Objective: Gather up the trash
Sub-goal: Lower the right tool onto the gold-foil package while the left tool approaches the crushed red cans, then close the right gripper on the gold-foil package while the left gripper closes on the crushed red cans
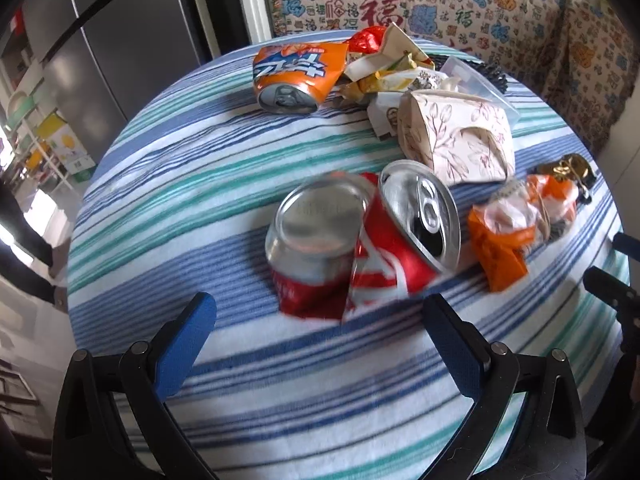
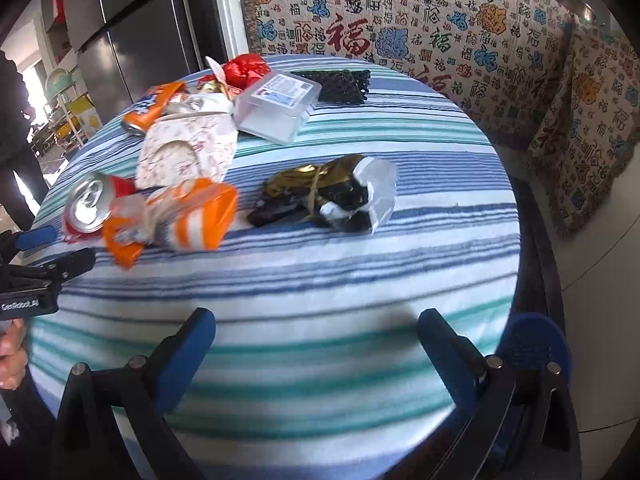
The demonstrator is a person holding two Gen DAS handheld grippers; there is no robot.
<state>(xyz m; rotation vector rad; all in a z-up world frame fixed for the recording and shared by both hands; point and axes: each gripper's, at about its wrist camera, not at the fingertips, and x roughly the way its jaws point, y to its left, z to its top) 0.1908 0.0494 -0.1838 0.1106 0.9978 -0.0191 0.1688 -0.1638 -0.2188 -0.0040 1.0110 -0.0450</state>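
A round table (image 1: 248, 392) covered in a blue, teal and white striped cloth fills both views. Behind it hangs a cream fabric (image 2: 440, 24) printed with red and blue characters, and a dark cabinet (image 1: 120, 40) stands to the left.

The trash lies scattered over the far half of the table. Largest is a floral paper box (image 1: 460, 140), lying on its side near the middle. Just in front of it sits a crushed red can (image 1: 360, 240), folded so both its base and its opened top face the left camera. A crushed orange can (image 1: 296, 76) lies farther back, touching a heap of crumpled wrappers (image 1: 392, 68). A clear plastic tub (image 2: 276, 108) rests behind the box, with a black mesh mat (image 2: 340, 84) beyond it. To the right of the red can lies an orange and clear wrapper (image 1: 516, 224), and next to that, apart from it, a gold and black wrapper (image 2: 324, 196).

The left gripper (image 1: 320, 316) is spread wide just short of the red can, holding nothing. The right gripper (image 2: 316, 332) is also spread wide, over bare cloth, well short of the gold and black wrapper.
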